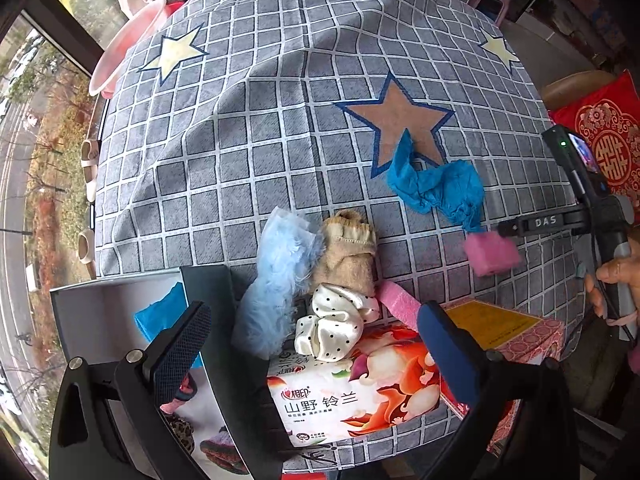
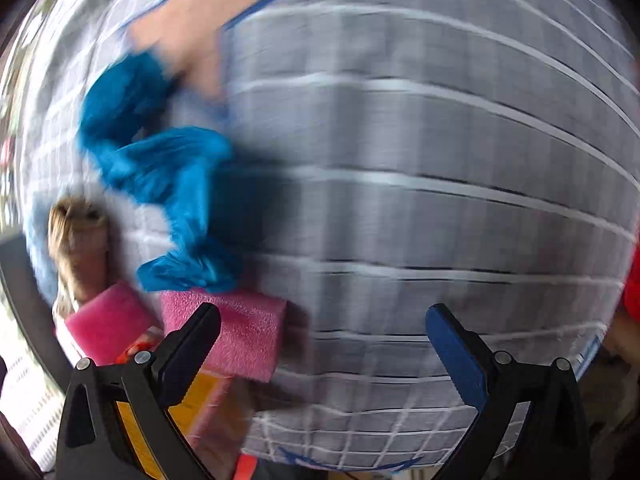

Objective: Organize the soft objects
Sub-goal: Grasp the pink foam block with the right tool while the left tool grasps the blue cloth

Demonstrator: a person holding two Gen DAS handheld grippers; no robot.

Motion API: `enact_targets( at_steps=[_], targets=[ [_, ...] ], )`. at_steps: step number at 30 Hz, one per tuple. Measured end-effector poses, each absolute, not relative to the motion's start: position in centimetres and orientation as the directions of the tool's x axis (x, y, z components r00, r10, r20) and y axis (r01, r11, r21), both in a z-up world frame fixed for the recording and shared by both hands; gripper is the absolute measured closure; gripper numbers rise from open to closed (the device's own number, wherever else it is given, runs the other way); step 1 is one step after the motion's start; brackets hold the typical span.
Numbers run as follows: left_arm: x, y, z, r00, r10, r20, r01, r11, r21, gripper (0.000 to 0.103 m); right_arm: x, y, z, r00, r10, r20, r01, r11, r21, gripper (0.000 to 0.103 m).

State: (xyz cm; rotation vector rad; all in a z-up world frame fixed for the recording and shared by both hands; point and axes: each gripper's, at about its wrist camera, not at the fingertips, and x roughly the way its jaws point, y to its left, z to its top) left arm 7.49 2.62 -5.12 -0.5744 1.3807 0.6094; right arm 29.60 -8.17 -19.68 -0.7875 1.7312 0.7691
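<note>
My left gripper (image 1: 313, 308) stands open over a pile at the table's near edge: a light blue fluffy piece (image 1: 276, 288), a beige sock (image 1: 350, 256), a white polka-dot scrunchie (image 1: 336, 324) and a pink foam strip (image 1: 400, 304). A crumpled blue cloth (image 1: 436, 188) (image 2: 160, 168) lies farther out by the brown star. Just under the tip of the right tool (image 1: 544, 222), a pink foam block (image 1: 492, 252) (image 2: 240, 332) shows blurred. My right gripper (image 2: 323, 312) is open, nothing between its fingers; the block sits beside its left finger. The right wrist view is motion-blurred.
An open grey box (image 1: 80, 312) at the near left holds a blue cloth (image 1: 160, 316). A tissue pack (image 1: 360, 392) and a pink-and-yellow box (image 1: 500, 328) lie under the pile. A pink basin (image 1: 128, 44) sits beyond the far left edge, a red cushion (image 1: 604, 140) at the right.
</note>
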Motion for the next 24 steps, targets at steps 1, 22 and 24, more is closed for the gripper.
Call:
enact_targets(
  at_steps=[1,22,24],
  targets=[
    [7.9,2.6,-5.1,0.089,0.061,-0.994,-0.687,0.726,-0.017,0.0,31.3,-9.3,-19.4,-0.206,-0.144,-0.968,-0.779,0.622,0.074,0.0],
    [19.7,1.5,-10.3,0.055,-0.033,-0.998,-0.546,0.836,-0.058,0.0,20.1,-9.2,-21.5,-0.042,-0.05,-0.998,-0.901,0.434,0.017,0.016],
    [20.7,1.2,-11.0,0.055,-0.041,-0.998,-0.526,0.848,-0.064,0.0,20.1,-11.0,-20.9,-0.019,-0.019,-1.0,-0.894,0.449,0.009,0.032]
  ],
)
